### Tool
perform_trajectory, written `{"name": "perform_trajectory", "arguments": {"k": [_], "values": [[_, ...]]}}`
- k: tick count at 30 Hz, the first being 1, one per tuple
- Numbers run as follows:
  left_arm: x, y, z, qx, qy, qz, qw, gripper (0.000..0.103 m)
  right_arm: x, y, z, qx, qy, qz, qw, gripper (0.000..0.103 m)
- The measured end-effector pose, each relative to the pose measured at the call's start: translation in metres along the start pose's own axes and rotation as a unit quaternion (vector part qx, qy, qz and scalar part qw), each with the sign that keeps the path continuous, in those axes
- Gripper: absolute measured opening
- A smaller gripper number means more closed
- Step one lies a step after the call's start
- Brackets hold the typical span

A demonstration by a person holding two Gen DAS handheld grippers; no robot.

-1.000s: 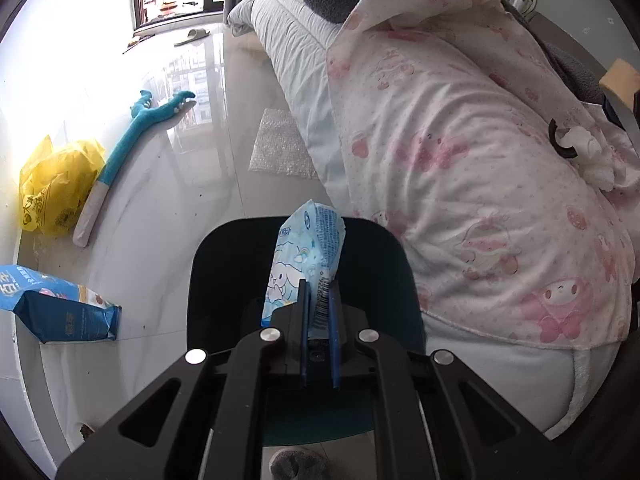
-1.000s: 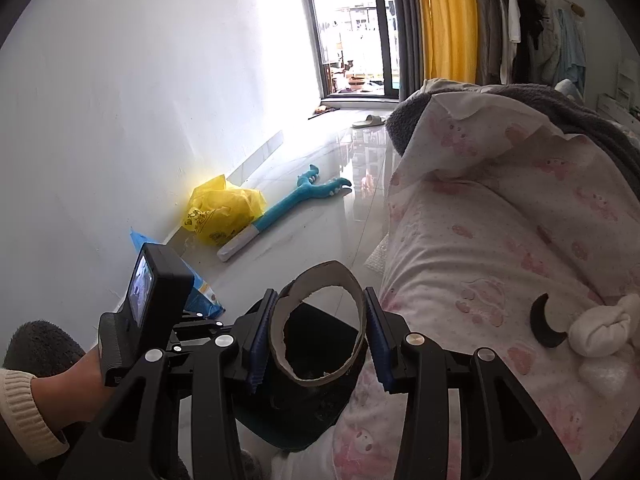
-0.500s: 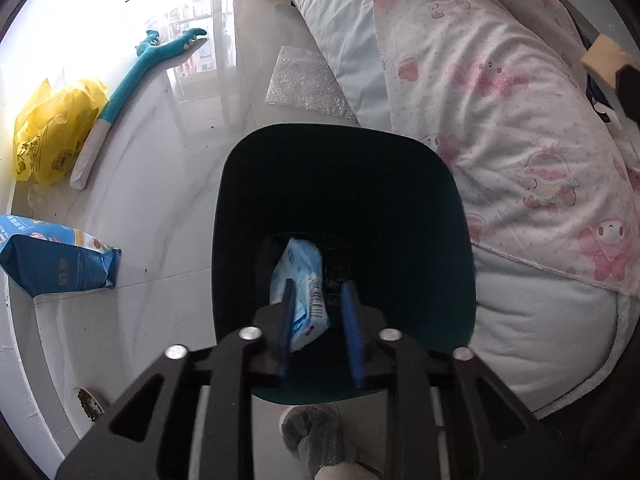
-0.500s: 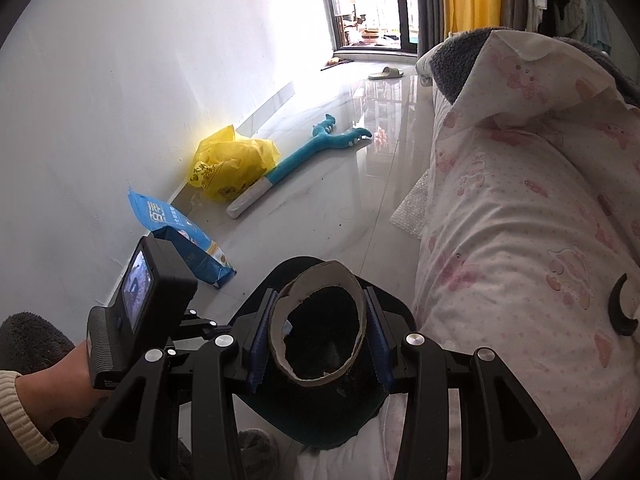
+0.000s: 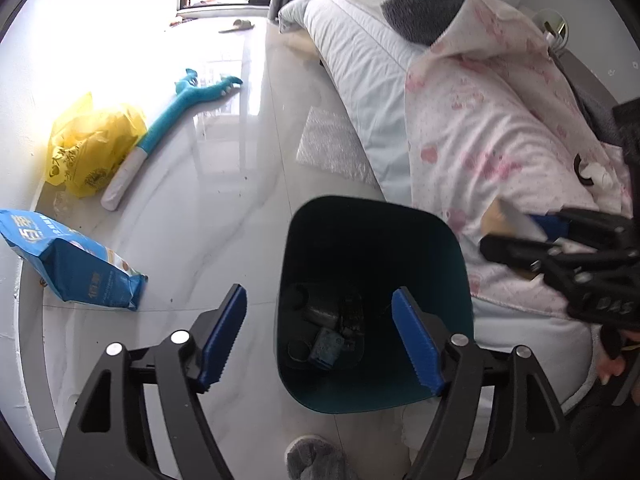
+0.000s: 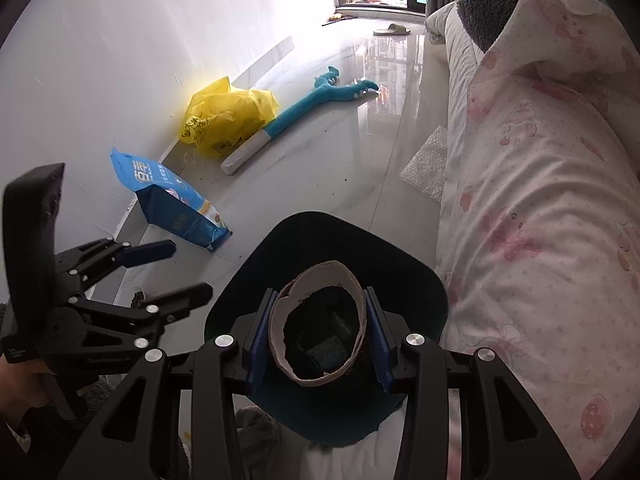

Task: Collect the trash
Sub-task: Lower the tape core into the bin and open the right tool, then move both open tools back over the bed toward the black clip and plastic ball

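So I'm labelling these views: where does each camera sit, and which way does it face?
Left wrist: on the left tool, angled down into the bin; its open fingers show, the right tool at the side.
Right wrist: on the right tool, down over the bin, gripping a cardboard tube; left tool and a hand show.
Shared: bin, floor, bed.

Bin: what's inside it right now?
In the bin, a blue packet lies among dark, unclear items at the bottom. From the right wrist, the cardboard tube covers most of it.

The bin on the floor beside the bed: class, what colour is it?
The bin is dark teal, plain with no pattern. It shows best in the left wrist view.
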State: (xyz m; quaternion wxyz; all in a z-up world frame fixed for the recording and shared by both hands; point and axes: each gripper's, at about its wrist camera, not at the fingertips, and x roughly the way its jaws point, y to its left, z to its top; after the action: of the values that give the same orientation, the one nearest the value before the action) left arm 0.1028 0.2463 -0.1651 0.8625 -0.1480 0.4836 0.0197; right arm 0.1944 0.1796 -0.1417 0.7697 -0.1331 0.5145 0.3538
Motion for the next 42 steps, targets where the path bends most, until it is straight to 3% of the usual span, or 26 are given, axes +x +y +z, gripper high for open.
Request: {"name": "perform_trajectory", "arguments": {"k": [6, 19, 22, 24, 27, 34, 42], "values": [[-0.027, 0.004, 0.005, 0.003, -0.051, 0.012, 0.9986, 0.087, 0.026, 0.0, -0.002, 0.015, 0.028, -0.004, 0.999, 0.043], [-0.073, 0.002, 0.016, 0.015, -0.122, 0.008, 0.9923, 0.088, 0.063, -0.001, -0.014, 0.02, 0.079, -0.024, 0.996, 0.044], [-0.084, -0.001, 0.018, 0.018, -0.141, 0.007, 0.9898, 0.088, 0.065, -0.005, -0.015, 0.019, 0.084, -0.028, 0.996, 0.047], [-0.095, -0.007, 0.021, 0.016, -0.157, -0.003, 0.9875, 0.088, 0.065, -0.007, -0.015, 0.018, 0.085, -0.036, 0.996, 0.055], [-0.11, -0.018, 0.026, 0.028, -0.18, -0.006, 0.9833, 0.088, 0.059, -0.012, -0.014, 0.025, 0.08, -0.041, 0.996, 0.064], [-0.122, -0.033, 0.031, 0.039, -0.203, -0.013, 0.9783, 0.091, 0.02, -0.009, -0.01, 0.019, 0.033, -0.022, 0.999, 0.073], [-0.137, -0.06, 0.047, 0.049, -0.241, -0.03, 0.9689, 0.095, -0.027, -0.017, -0.007, 0.029, -0.032, -0.006, 0.999, 0.074]]}}
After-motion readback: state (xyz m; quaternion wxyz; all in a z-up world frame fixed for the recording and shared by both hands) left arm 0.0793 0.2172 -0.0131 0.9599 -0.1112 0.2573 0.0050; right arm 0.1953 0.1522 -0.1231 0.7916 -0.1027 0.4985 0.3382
